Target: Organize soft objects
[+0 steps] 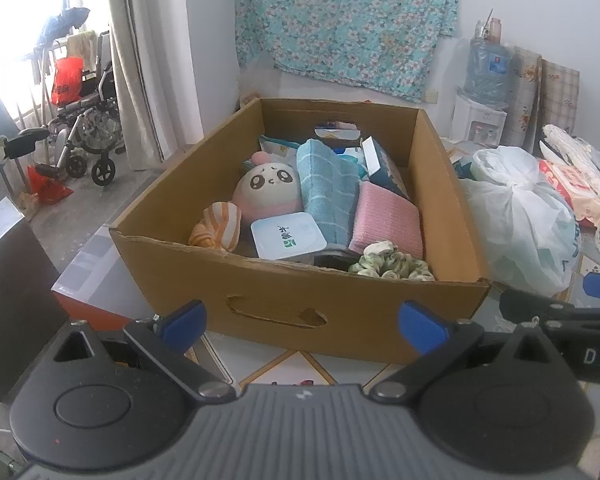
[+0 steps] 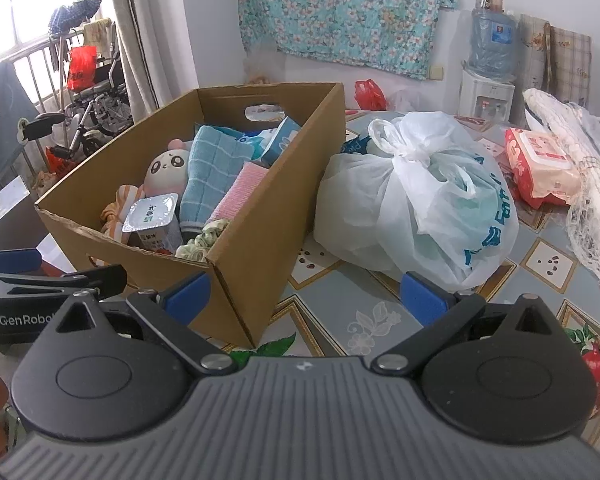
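Note:
A cardboard box (image 1: 300,312) stands on the table and also shows in the right wrist view (image 2: 260,216). It holds a pink panda plush (image 1: 270,190), a blue towel (image 1: 328,188), a pink cloth (image 1: 388,220), an orange striped soft toy (image 1: 218,226), a green scrunchie (image 1: 392,266) and a white sealed cup (image 1: 288,236). My left gripper (image 1: 302,324) is open and empty, just in front of the box's near wall. My right gripper (image 2: 304,294) is open and empty at the box's near right corner.
A tied white plastic bag (image 2: 416,200) lies right of the box. A red wipes pack (image 2: 540,166) and lace fabric (image 2: 596,216) lie at the far right. A water dispenser (image 2: 488,80) stands behind. A wheelchair (image 1: 88,128) stands on the floor at left.

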A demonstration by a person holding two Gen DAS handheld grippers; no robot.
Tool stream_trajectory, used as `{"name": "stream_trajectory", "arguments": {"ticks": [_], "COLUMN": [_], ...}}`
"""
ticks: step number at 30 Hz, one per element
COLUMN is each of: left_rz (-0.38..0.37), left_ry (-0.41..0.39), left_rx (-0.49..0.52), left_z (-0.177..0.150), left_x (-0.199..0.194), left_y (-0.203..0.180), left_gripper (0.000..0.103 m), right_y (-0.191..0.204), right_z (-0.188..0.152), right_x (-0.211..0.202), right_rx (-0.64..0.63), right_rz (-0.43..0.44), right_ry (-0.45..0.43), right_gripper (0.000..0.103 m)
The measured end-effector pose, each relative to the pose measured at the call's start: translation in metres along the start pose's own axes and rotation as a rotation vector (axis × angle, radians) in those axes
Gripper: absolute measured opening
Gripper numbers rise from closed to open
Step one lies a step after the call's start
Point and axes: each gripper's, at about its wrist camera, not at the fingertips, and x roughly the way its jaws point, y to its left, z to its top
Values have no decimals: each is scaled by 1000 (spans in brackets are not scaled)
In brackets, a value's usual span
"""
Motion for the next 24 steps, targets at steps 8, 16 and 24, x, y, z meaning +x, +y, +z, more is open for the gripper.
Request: {"name": "stream_trajectory", "arguments": {"ticks": [8,16,24], "left_rz": [-4,-4,-7], "left_ry": [11,13,30], "left_rx": [-8,-9,-9], "left_z": [-1,-1,-3], "left_x": [1,1,5], "left_y": [2,2,3], "left_gripper": [103,103,103], "right_y": [4,5,3], "right_z": [1,1,0], "right_x": [0,1,4], "right_rx": [-8,-4,4], "right_rz": [-3,2,4], "right_ry": [5,12,26], "right_gripper": [102,102,102]}}
